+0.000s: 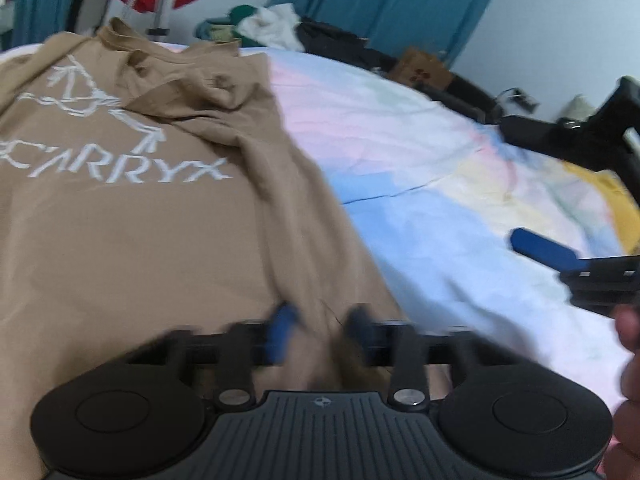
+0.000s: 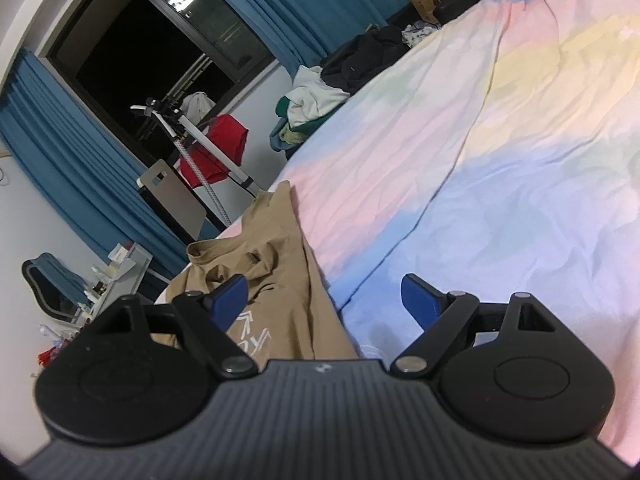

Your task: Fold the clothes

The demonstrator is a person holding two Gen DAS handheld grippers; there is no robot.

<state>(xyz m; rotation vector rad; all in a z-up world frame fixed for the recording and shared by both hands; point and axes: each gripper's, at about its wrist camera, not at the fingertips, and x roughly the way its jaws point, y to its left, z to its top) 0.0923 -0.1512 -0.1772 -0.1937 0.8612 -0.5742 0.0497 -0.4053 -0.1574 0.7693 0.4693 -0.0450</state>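
A tan T-shirt (image 1: 132,240) with a white printed logo lies on the bed, its right side folded over in a long ridge. My left gripper (image 1: 322,320) is low over the shirt's lower right part, its blue fingers a small gap apart with tan fabric bunched between them; the view is blurred. My right gripper (image 2: 324,300) is open and empty, hovering over the shirt's right edge (image 2: 280,280) where it meets the sheet. One of its blue fingers (image 1: 540,248) shows at the right of the left wrist view.
The bed has a pastel rainbow sheet (image 2: 480,140). A heap of clothes (image 1: 276,24) lies at the far edge. A drying rack with a red garment (image 2: 216,148), blue curtains (image 2: 72,168), a cardboard box (image 1: 424,66) and dark equipment (image 1: 580,128) stand around.
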